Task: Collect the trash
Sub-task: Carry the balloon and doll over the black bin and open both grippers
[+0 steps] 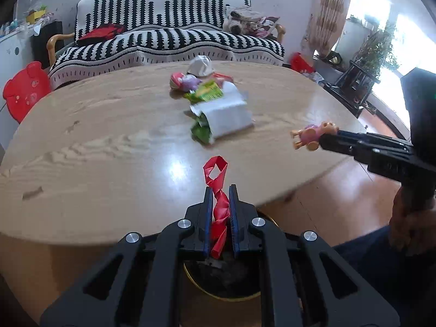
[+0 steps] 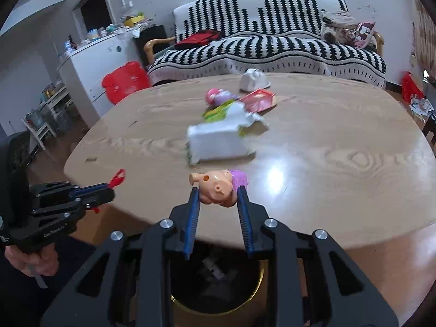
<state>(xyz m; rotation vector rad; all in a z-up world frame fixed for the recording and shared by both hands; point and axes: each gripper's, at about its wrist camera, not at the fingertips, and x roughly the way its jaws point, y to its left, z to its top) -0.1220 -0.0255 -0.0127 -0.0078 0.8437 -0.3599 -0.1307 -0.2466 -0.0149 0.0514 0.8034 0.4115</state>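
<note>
My left hand-held gripper [image 1: 220, 190] clenched a twisted red plastic strip [image 1: 218, 188]; my right hand-held gripper [image 2: 218, 190] clamped a small pink pig figurine [image 2: 218, 188]. I judged each should sit squarely above the round gold-rimmed bin [image 2: 218, 288] before letting go.

Window daylight glares on the table [image 1: 109, 136]; clutter perhaps motion-blurred, edges fisheye-bent.
</note>
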